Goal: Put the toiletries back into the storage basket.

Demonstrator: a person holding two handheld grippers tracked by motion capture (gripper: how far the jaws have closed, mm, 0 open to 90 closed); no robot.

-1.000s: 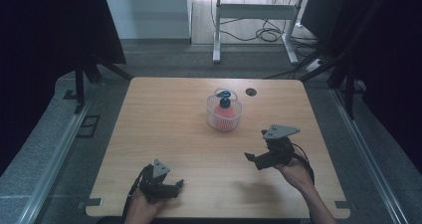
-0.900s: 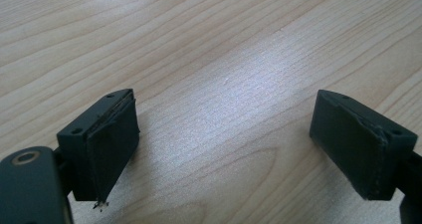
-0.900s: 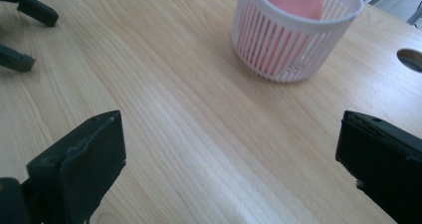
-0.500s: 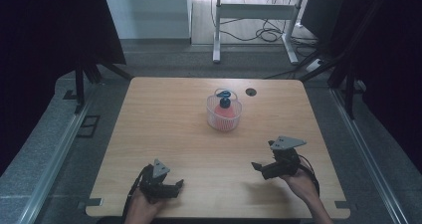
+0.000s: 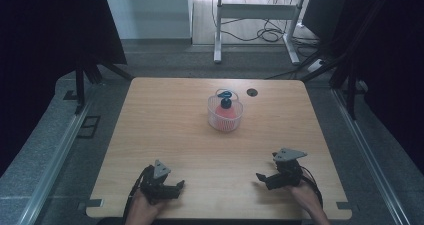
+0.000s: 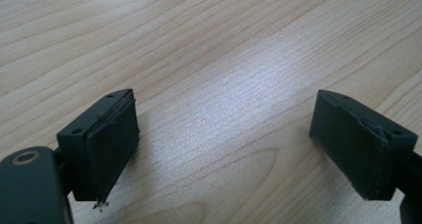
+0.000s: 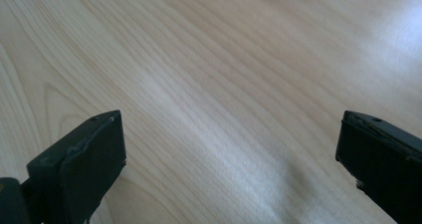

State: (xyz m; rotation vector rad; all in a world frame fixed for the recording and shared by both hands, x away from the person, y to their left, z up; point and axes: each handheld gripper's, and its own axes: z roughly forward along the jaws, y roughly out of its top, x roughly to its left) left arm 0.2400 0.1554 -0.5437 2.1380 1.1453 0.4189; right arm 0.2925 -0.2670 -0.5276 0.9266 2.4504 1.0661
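A clear plastic cup-like container (image 5: 226,115) stands upright on the far middle of the wooden table (image 5: 165,125), holding a red object with a dark blue top (image 5: 226,103). My left gripper (image 5: 179,185) rests near the front edge at the left, held in a hand. In the left gripper view it (image 6: 226,144) is open, jaws wide apart over bare wood. My right gripper (image 5: 262,177) sits near the front edge at the right, also in a hand. The right gripper view shows it (image 7: 231,164) open, with only tabletop between the jaws.
A dark round cable hole (image 5: 251,92) lies in the table just right of the container. Black curtains hang on both sides. Beyond the far edge stand a white desk frame (image 5: 255,15) and loose cables on the floor.
My right gripper has drawn back from the middle right of the table toward the front edge and lowered. The left gripper and the container have stayed put.
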